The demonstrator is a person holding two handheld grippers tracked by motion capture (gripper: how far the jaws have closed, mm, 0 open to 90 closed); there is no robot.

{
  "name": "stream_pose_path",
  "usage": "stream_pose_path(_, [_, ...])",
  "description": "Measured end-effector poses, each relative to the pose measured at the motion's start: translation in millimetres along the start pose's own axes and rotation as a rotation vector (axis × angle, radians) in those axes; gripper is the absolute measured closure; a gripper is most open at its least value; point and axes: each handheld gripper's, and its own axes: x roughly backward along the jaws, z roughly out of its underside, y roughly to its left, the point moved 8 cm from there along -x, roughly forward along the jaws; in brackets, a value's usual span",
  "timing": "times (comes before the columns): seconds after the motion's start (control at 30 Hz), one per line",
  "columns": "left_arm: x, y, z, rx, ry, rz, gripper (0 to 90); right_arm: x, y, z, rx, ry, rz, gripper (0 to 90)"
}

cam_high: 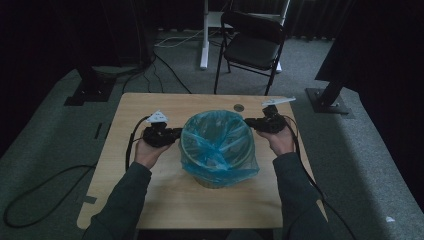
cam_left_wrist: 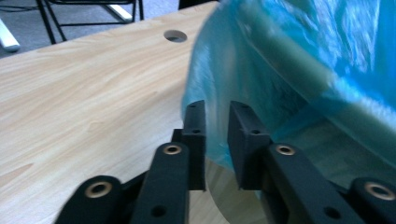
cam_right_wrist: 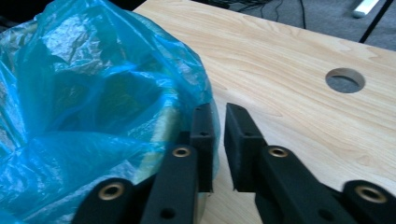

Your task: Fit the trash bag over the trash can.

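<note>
- Bin (cam_high: pixel 220 175) lined with blue bag (cam_high: pixel 217 142) stands mid tabletop (cam_high: pixel 165 200)
- Left claw (cam_high: pixel 176 135) at the bag's left rim; jaws narrowly parted, bag film (cam_left_wrist: pixel 215 126) between them, apparently not pinched
- Right claw (cam_high: pixel 250 121) at the right rim; narrow gap, bag edge (cam_right_wrist: pixel 205 100) just beside the jaws, seemingly free

Both forearms are extended forward from the bottom of the high view, sleeved to the wrists. The left gripper (cam_high: pixel 176 133) is held pointing inward to the right, the right gripper (cam_high: pixel 248 121) pointing inward to the left. On each, the fingers (cam_left_wrist: pixel 196 135) are set slightly apart, with a narrow gap kept between them.
</note>
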Motion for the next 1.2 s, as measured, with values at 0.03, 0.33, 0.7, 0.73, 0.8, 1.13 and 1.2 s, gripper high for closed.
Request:
stream_pose_path(0.03, [1.4, 1.9, -1.4, 0.010, -0.002, -0.005, 73.4, 0.9, -0.3, -0.1, 0.001, -0.003, 0.003, 78.2])
stream_pose_path(0.33, [21.2, 8.0, -21.2, 0.011, -0.063, -0.023, 66.9, 16.8, -6.9, 3.5, -0.004, -0.049, 0.048, 69.6])
stream_pose_path(0.7, [33.8, 3.4, -42.5, -0.012, -0.110, -0.029, 64.6, 32.2, -2.9, 6.1, 0.020, -0.088, 0.063, 65.7])
stream_pose_path(0.73, [34.0, 1.9, -44.2, -0.017, -0.110, -0.026, 64.6, 33.4, -1.9, 6.0, 0.026, -0.092, 0.060, 65.5])
stream_pose_path(0.8, [34.2, -2.6, -48.1, -0.027, -0.116, -0.014, 64.6, 36.1, 1.3, 6.7, 0.031, -0.096, 0.058, 64.4])
stream_pose_path(1.13, [27.6, -25.7, -66.4, -0.089, -0.107, 0.028, 63.5, 40.0, 13.3, 13.5, 0.070, -0.100, 0.066, 59.6])
stream_pose_path(1.2, [24.9, -33.1, -71.5, -0.105, -0.105, 0.046, 63.5, 41.6, 14.3, 14.1, 0.068, -0.105, 0.067, 59.4])
